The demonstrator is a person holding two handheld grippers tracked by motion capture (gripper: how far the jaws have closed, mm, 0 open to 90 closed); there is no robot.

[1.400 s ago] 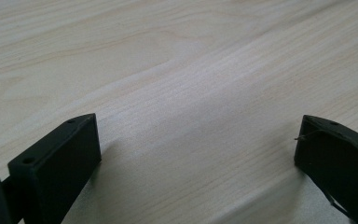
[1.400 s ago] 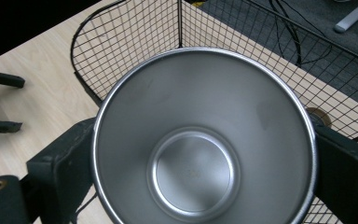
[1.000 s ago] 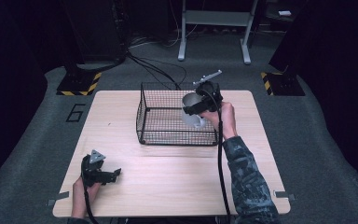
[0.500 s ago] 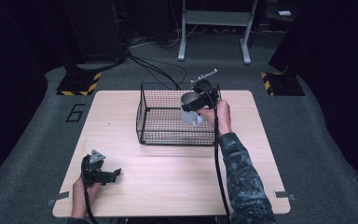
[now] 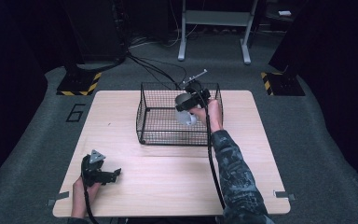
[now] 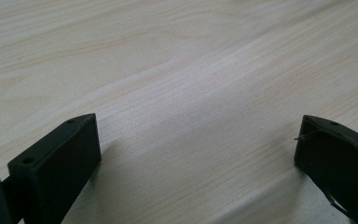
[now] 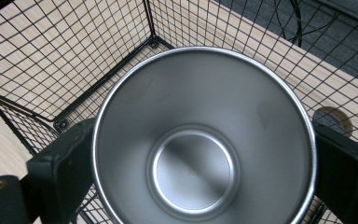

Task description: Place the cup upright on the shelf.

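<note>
A steel cup (image 7: 200,140) sits clamped between the two jaws of my right gripper (image 5: 189,106), which is shut on it. I hold the steel cup (image 5: 185,112) in the air over the right half of the black wire basket (image 5: 154,122), its mouth turned toward the gripper's camera. My left gripper (image 5: 108,175) rests low at the table's front left, open, with only bare wood between its jaws. In the left gripper view the left gripper (image 6: 198,149) shows both jaws spread wide.
The wooden table (image 5: 261,154) has the basket at its back centre. A cable (image 5: 213,158) trails from the right gripper along the person's sleeve. Beyond the table lie floor cables and a metal stand (image 5: 214,28).
My right gripper has carried the cup leftward and a little down, further over the basket. The left gripper has not moved.
</note>
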